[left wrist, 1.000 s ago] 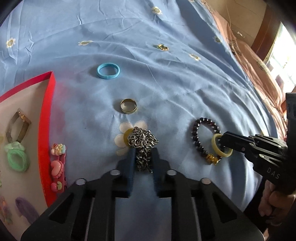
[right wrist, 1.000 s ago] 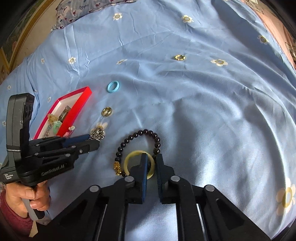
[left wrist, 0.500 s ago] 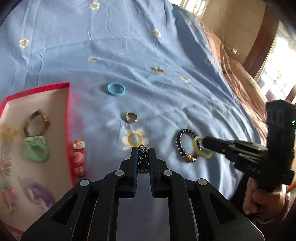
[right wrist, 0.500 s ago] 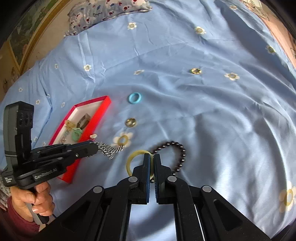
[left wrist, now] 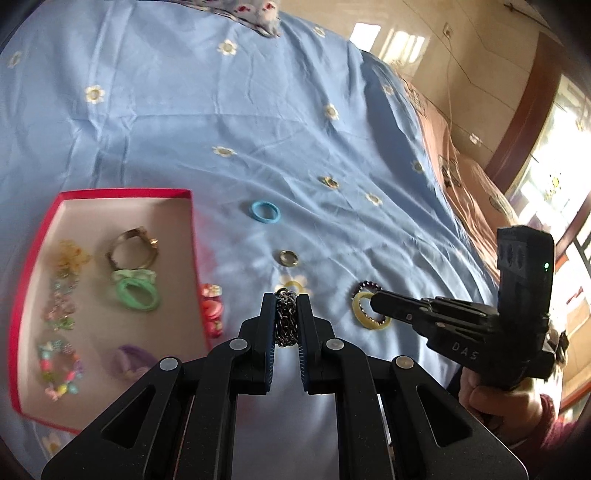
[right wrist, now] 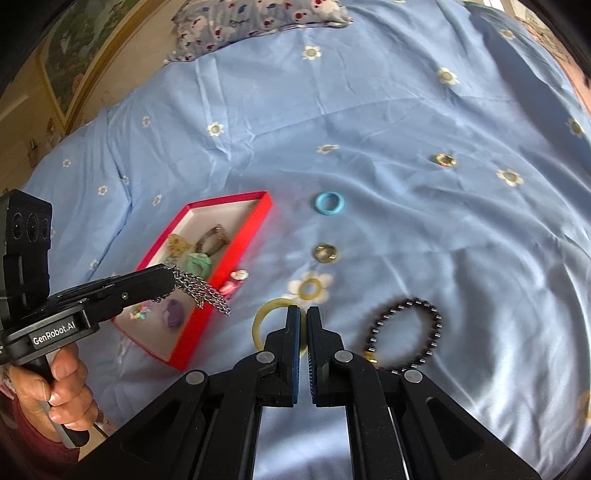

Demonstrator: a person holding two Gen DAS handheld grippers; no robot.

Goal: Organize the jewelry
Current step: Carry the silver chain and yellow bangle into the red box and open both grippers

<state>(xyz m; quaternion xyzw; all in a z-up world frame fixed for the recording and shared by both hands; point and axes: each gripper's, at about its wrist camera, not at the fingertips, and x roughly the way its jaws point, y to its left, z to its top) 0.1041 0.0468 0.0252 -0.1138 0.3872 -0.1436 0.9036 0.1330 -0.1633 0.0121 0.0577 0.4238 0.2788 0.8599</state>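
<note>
My left gripper (left wrist: 287, 300) is shut on a silver chain (left wrist: 285, 322) and holds it in the air; the chain (right wrist: 201, 290) dangles over the near edge of the red tray (right wrist: 242, 236). My right gripper (right wrist: 303, 314) is shut on a pale yellow ring (right wrist: 264, 319), lifted above the blue sheet; it also shows in the left wrist view (left wrist: 364, 314). A dark bead bracelet (right wrist: 404, 332) lies on the sheet just right of my right gripper. The red tray (left wrist: 122, 192) holds several pieces of jewelry.
On the sheet lie a blue ring (left wrist: 264, 212), a small metal ring (left wrist: 288, 257) and a gold piece farther back (left wrist: 330, 182). A pink hair clip (left wrist: 211, 309) lies by the tray's right wall. A pillow (right wrist: 258, 22) is at the far edge.
Both grippers have risen from the sheet. The left lifted the chain and moved toward the tray. The right lifted the yellow ring off the bead bracelet, which stays on the sheet.
</note>
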